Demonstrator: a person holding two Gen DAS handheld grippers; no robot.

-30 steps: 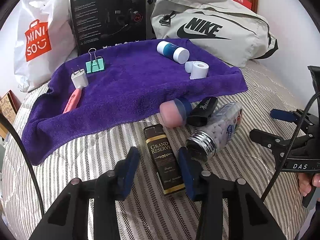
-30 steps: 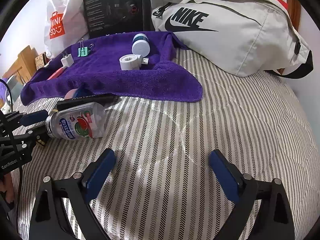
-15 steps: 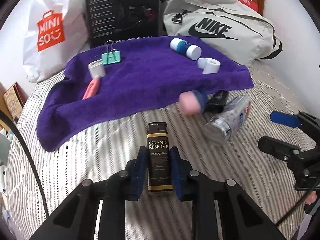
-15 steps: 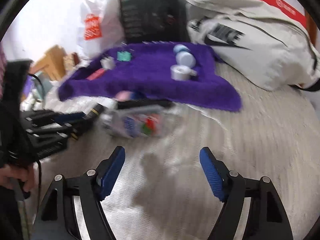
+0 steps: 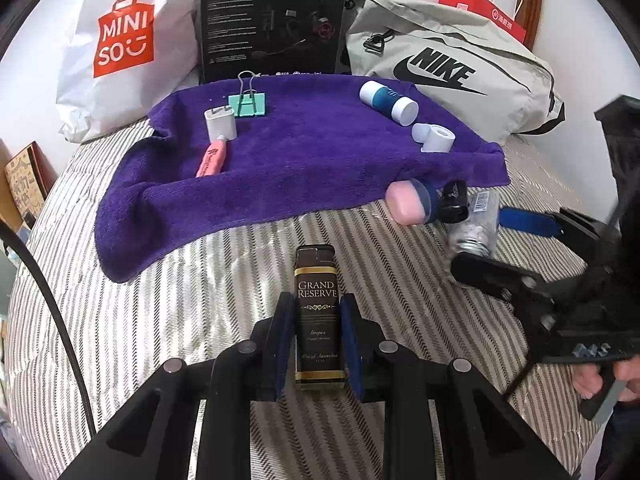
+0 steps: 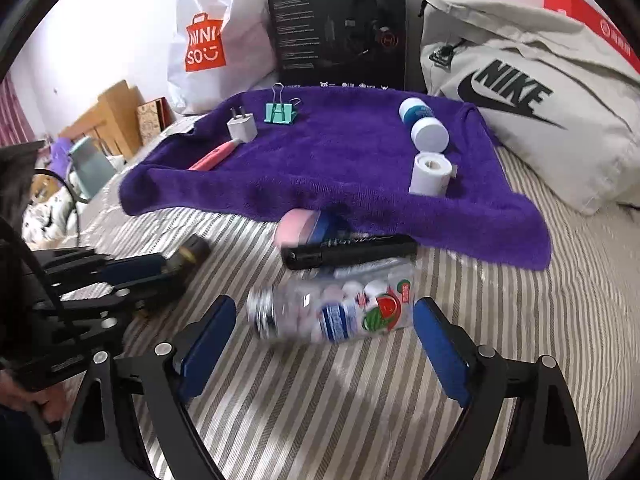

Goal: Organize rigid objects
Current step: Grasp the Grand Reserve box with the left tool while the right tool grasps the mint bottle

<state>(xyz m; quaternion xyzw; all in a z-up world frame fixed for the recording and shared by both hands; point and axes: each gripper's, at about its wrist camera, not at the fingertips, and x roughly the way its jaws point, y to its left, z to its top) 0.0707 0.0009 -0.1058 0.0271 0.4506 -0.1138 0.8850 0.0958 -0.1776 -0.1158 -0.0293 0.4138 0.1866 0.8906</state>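
Left gripper (image 5: pixel 318 340) is clamped on the dark Grand Reserve box (image 5: pixel 319 316), both blue pads pressed to its long sides; box lies flat on the striped bedspread (image 5: pixel 200 304), short of the purple towel (image 5: pixel 304 160). Right gripper (image 6: pixel 320 336) is spread wide, fingers on either side of the clear bottle (image 6: pixel 332 308) without touching it. Bottle lies on its side on the bedspread, metal cap toward the left gripper, packed with white and pinkish tablets, watermelon label up. Touching it on the far side: a black tube (image 6: pixel 348 250), then a pink-capped blue container (image 6: pixel 308 226) at the towel's edge, contents not visible. On the towel: white plug adapter (image 5: pixel 220 123), teal binder clip (image 5: pixel 248 103), pink eraser (image 5: pixel 212 158), blue-and-white jar (image 5: pixel 387 102) on its side, white tape roll (image 5: pixel 436 138). Behind the towel: Miniso bag (image 5: pixel 124 40), black Hecate box (image 5: pixel 274 20), grey Nike bag (image 5: pixel 448 68); insides not visible.
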